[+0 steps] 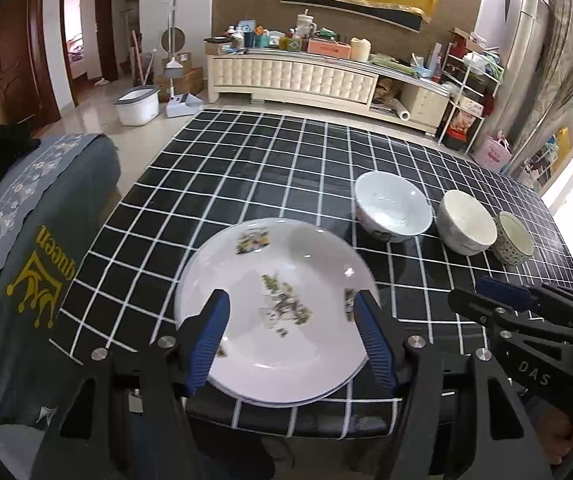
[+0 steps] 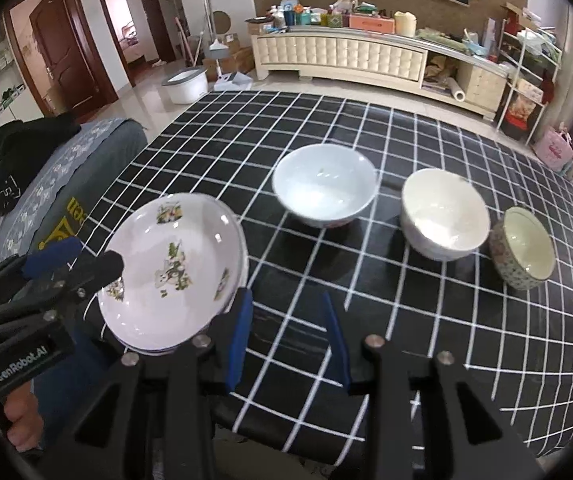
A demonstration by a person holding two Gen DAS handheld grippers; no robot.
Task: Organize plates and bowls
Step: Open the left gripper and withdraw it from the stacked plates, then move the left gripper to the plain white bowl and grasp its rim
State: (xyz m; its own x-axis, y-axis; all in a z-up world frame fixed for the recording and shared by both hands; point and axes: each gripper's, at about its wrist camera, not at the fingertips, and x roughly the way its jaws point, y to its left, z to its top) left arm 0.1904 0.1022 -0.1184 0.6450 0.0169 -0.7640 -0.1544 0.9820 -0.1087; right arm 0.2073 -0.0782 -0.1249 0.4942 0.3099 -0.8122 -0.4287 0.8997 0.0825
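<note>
- Hovering above the stacked plates (image 1: 274, 308) at the table's (image 1: 270, 152) near-left edge, the left gripper (image 1: 292, 340) has its jaws apart and grips nothing.
- The right gripper (image 2: 286, 336) is also apart and empty over the near edge.
- Plates look sorted; three bowls (image 2: 444, 214) stand separate toward the right edge.
- Next, probably nest a bowl, calling for a rim grip.
</note>
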